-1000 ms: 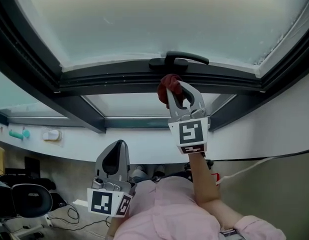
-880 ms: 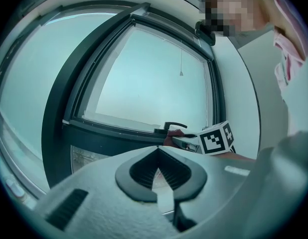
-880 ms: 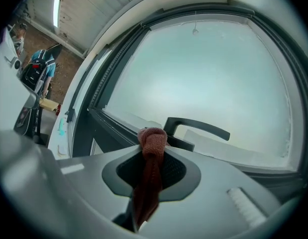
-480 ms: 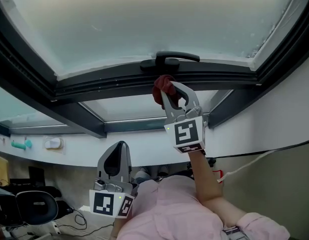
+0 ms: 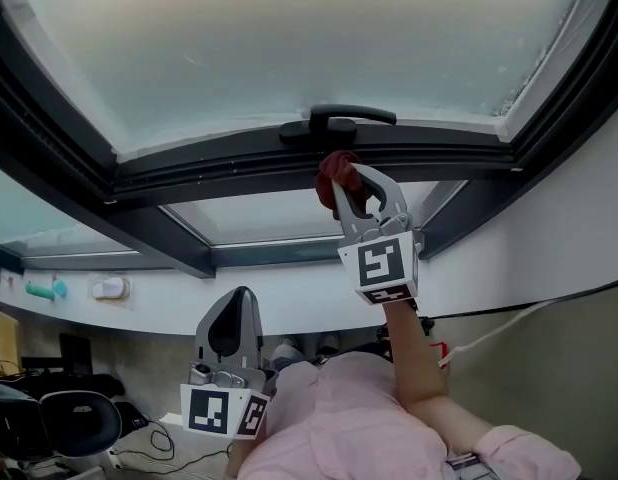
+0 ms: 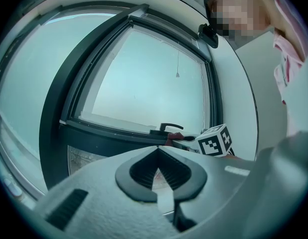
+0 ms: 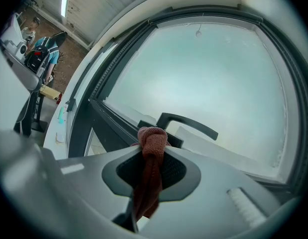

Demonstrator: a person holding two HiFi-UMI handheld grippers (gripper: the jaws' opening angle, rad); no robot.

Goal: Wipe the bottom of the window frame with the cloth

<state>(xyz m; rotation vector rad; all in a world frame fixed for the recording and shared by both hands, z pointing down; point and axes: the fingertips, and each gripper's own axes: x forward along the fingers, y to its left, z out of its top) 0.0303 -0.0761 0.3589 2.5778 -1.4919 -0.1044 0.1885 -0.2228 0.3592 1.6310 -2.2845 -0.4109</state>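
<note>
Right gripper point(image 5: 347, 184) shifted right, clamping cloth point(image 5: 335, 168) (at window frame point(image 5: 219, 169)).

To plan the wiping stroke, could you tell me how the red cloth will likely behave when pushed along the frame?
The cloth is probably soft and floppy: it bunches above the jaws of the right gripper, shut on it, and hangs limp below. Pressed on the window frame it should squash, not slide stiffly. It looks light, so the pinch likely holds.

Red-brown cloth point(image 5: 332, 171), bunched & pinched in right gripper point(image 5: 351, 180) jaws, sits at dark window frame point(image 5: 209, 168) bottom rail, prob. touching it.
</note>
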